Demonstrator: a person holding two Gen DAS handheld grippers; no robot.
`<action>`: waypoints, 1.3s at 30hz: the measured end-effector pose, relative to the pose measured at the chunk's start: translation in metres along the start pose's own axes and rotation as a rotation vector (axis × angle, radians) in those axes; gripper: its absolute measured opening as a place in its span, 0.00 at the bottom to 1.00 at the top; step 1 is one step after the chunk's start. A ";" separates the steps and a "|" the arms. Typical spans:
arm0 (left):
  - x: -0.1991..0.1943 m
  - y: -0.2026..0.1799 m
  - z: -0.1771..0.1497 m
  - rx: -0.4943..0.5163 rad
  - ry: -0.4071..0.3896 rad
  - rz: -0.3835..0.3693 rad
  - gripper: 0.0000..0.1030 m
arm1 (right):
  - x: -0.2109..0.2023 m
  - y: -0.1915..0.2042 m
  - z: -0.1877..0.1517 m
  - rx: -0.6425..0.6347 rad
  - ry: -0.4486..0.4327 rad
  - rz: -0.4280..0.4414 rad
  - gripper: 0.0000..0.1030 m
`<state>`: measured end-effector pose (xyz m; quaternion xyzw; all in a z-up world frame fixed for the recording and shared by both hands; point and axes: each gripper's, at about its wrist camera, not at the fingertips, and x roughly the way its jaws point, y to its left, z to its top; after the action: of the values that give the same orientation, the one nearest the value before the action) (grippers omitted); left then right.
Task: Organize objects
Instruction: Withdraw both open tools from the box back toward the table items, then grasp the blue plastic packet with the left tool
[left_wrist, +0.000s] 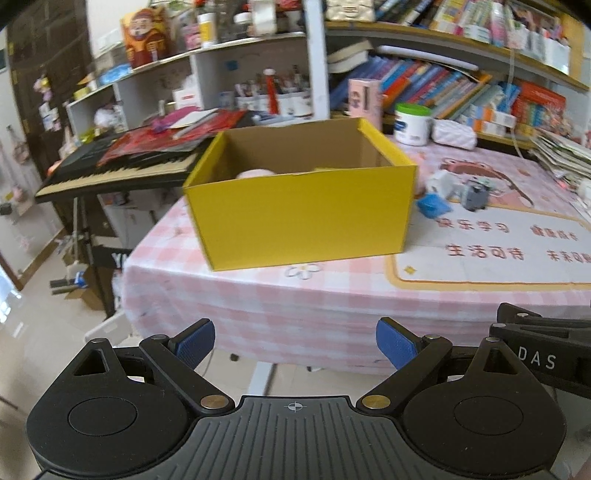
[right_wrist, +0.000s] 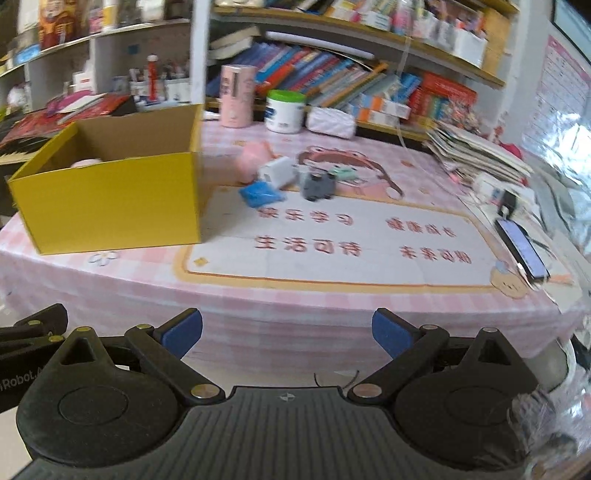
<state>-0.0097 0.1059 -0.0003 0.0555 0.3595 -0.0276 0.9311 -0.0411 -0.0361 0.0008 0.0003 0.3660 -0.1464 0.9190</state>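
A yellow cardboard box (left_wrist: 299, 218) stands open on the pink checked table (left_wrist: 280, 306); it also shows in the right wrist view (right_wrist: 110, 206). A pale pink thing (left_wrist: 255, 173) lies inside it. Right of the box lie small objects: a blue packet (right_wrist: 260, 195), a white block (right_wrist: 277, 171), a grey toy (right_wrist: 318, 187), a pink toy (right_wrist: 253, 158) and a mint green piece (right_wrist: 341, 172). My left gripper (left_wrist: 295, 343) is open and empty, in front of the table's near edge. My right gripper (right_wrist: 288, 334) is open and empty, also short of the table edge.
A phone (right_wrist: 522, 253) lies at the table's right edge. A white jar (right_wrist: 285, 110), a pink canister (right_wrist: 236, 96) and a pouch (right_wrist: 330, 120) stand at the back before bookshelves. A stack of papers (right_wrist: 480, 151) lies at the right. A keyboard (left_wrist: 118, 170) stands left of the table.
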 end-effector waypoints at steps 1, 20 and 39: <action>0.001 -0.004 0.001 0.006 0.000 -0.008 0.93 | 0.002 -0.005 0.001 0.008 0.004 -0.007 0.96; 0.036 -0.065 0.033 0.052 0.025 -0.052 0.93 | 0.048 -0.054 0.026 0.039 0.039 -0.032 0.97; 0.081 -0.141 0.085 -0.012 0.041 -0.077 0.93 | 0.114 -0.124 0.088 0.011 0.028 -0.019 0.97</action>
<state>0.0936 -0.0458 -0.0041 0.0364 0.3805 -0.0603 0.9221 0.0630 -0.1949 0.0015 0.0041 0.3779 -0.1569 0.9125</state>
